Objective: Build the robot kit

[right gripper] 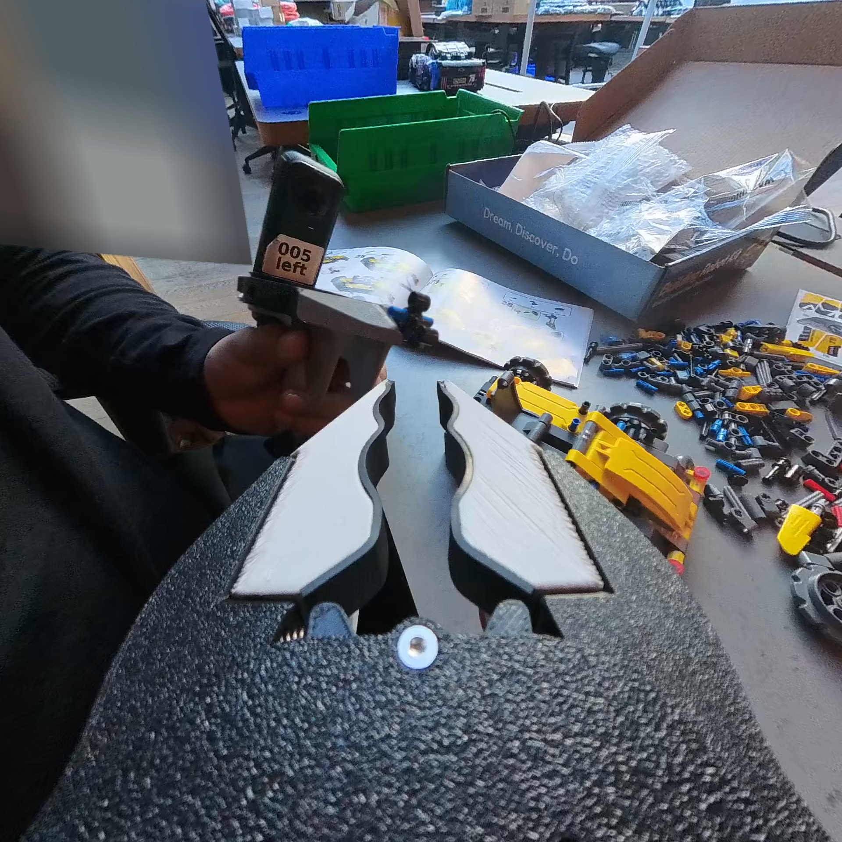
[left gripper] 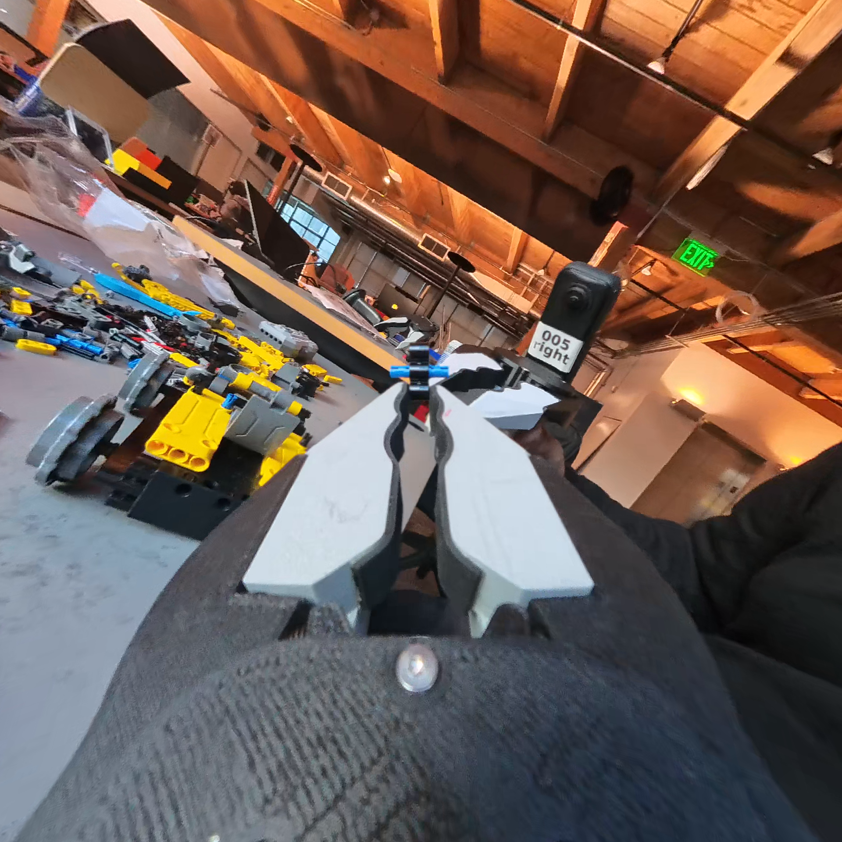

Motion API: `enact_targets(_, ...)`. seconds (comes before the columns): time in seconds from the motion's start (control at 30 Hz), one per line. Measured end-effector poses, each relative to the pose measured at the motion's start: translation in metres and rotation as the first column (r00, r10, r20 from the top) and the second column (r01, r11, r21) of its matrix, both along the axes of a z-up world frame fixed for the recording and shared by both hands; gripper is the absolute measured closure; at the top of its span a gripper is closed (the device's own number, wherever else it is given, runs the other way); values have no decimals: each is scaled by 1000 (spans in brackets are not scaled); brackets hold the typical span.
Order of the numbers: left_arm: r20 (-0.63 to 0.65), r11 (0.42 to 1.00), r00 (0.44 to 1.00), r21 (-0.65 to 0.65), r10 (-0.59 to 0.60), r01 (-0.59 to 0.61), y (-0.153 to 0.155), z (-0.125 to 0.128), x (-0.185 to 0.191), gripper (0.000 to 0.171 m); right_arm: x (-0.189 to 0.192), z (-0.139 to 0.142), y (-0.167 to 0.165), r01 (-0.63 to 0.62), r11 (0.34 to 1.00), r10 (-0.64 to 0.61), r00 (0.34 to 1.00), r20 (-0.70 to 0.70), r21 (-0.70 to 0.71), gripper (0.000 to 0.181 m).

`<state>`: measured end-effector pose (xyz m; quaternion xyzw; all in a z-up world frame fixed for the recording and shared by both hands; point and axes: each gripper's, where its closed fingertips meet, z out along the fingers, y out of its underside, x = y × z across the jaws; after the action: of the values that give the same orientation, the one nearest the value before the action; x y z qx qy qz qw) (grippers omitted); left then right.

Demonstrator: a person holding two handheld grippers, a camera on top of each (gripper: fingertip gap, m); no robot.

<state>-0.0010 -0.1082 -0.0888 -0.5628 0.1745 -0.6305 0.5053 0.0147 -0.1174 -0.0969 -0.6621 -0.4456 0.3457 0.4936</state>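
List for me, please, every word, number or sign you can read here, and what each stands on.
I don't copy out writing, but these things bear it:
White sticker on a black camera: legible.
Green lit sign, high up: legible.
Tan sticker on a second camera: legible.
Grey box, on its side: legible.
Booklet: small numbers, mostly blurred.
Battery pack: too small to read.

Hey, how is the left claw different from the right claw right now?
The left claw is shut on a small black-and-blue toy part; the right claw is open and empty. The left claw is raised above the table, in front of the instruction booklet, while the right claw points down toward the table beside the yellow toy vehicle. Both have light grey fingers with black inner pads.
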Motion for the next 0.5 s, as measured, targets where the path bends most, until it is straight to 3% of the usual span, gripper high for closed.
enact_targets(0.17,-28,999,1000,51,-3,5,-6,2,6,167,5,1,0,10,1000,-10,1000,-16,-8,163)
enact_targets(0.5,-6,1000,1000,14,1,-1,-2,1,3,167,8,-1,0,17,1000,-18,999,-34,-20,162)
